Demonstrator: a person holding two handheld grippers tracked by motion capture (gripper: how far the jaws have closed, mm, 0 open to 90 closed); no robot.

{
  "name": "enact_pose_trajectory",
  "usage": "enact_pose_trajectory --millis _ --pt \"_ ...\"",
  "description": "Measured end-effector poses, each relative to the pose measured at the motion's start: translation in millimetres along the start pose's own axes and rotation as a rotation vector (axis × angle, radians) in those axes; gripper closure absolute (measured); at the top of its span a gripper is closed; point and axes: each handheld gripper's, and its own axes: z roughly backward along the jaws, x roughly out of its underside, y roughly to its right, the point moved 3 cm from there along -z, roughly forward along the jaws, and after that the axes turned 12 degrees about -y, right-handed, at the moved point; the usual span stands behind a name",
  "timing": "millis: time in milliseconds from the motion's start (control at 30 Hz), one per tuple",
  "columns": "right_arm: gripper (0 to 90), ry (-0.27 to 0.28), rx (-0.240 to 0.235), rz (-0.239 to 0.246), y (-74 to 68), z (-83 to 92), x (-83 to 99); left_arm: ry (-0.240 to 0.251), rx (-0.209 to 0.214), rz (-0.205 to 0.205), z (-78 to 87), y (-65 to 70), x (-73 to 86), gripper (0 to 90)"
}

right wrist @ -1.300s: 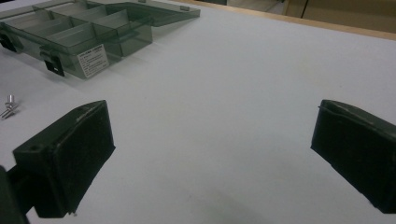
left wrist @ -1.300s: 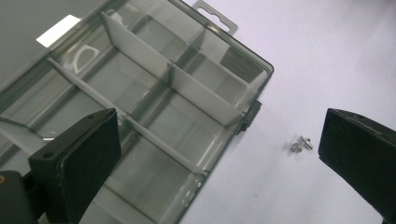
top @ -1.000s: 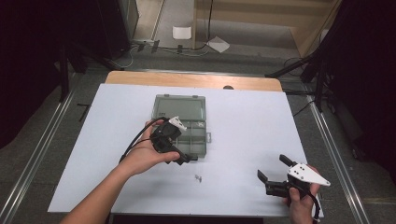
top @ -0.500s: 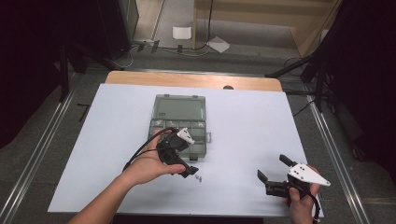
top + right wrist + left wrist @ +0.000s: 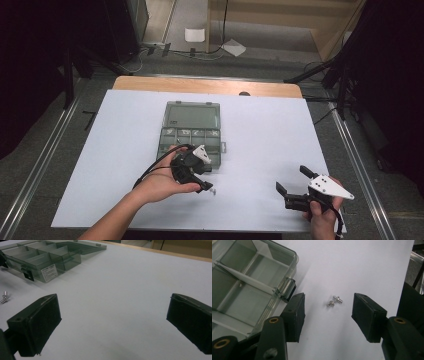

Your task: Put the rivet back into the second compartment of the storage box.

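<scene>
Two small silver screws (image 5: 334, 301) lie side by side on the white tabletop, just off the near edge of a clear compartment box (image 5: 170, 131). My left gripper (image 5: 206, 182) points down at them. Its jaws have just been closing and now stand half apart, with the screws (image 5: 212, 190) between the pads and untouched. In the left gripper view the left gripper (image 5: 329, 300) frames the pair, with the box's latch (image 5: 288, 288) next to one pad. My right gripper (image 5: 291, 179) rests open near the table's front right with nothing in it, and the right gripper (image 5: 113, 312) spans bare table.
The box (image 5: 45, 258) lies open with its lid flat toward the far side and its compartments (image 5: 244, 287) look bare. The screws (image 5: 4, 297) show at the far left of the right gripper view. A wooden strip (image 5: 207, 86) borders the table's far edge.
The left hand has slid from over the box toward the near side and sunk over the screws. Its jaws have narrowed. The right gripper has stayed where it was.
</scene>
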Motion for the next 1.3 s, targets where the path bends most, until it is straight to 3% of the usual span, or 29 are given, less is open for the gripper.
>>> enact_pose_trajectory --millis 167,433,533,567,833,933,1300 --pt "0.0 -0.001 0.001 0.000 0.1 0.0 0.0 -0.014 0.008 0.000 -6.0 -1.6 0.2 55.7" --pt "0.0 0.002 0.010 0.006 0.2 -0.6 0.1 -0.057 0.012 -0.023 -17.9 -0.1 -1.6 63.8" --pt "0.0 0.003 0.009 0.009 0.2 -0.6 0.0 -0.072 0.003 -0.013 -23.3 -1.1 -3.0 63.9" --pt "0.0 0.001 0.009 0.005 0.1 -0.5 0.1 -0.075 0.010 -0.011 -25.0 -1.7 -3.3 67.8" --pt "0.0 0.003 0.010 0.006 0.4 -0.3 0.2 -0.086 0.062 -0.020 -32.7 -6.3 -5.6 68.0" --pt "0.0 0.001 0.009 0.007 0.4 -0.4 0.3 -0.090 0.067 -0.030 -34.7 -6.4 -6.4 72.2" --pt "0.0 -0.005 0.005 0.009 -0.6 -1.2 0.5 -0.111 0.080 -0.049 -40.9 -5.8 -7.3 72.6"
